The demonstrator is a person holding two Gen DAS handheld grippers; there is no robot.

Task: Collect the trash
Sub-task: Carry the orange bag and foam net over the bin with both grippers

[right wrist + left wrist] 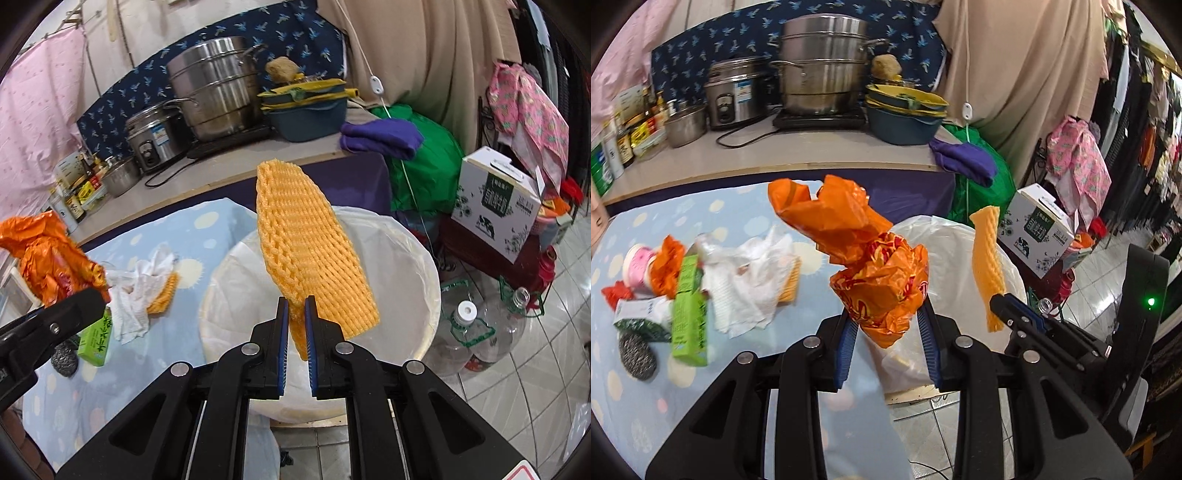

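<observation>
Left gripper clamps crumpled orange bag, right gripper pinches foam net edge; both feather-light, squashy, likely draft-prone.

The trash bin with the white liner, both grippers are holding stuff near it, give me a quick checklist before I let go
1. Left gripper grip on the orange plastic bag: ok, pinched between the blue pads.
2. Right gripper grip on the yellow foam net: ok, clamped at its lower end.
3. Bin open to receive: ok, white liner spread over the rim.
4. Foam net over the opening: ok in the right wrist view.
5. Orange bag over the opening: cannot tell, it appears near the bin's left edge.
6. Table trash remaining: not ok, green box, white tissue and steel scourer are uncollected.
</observation>
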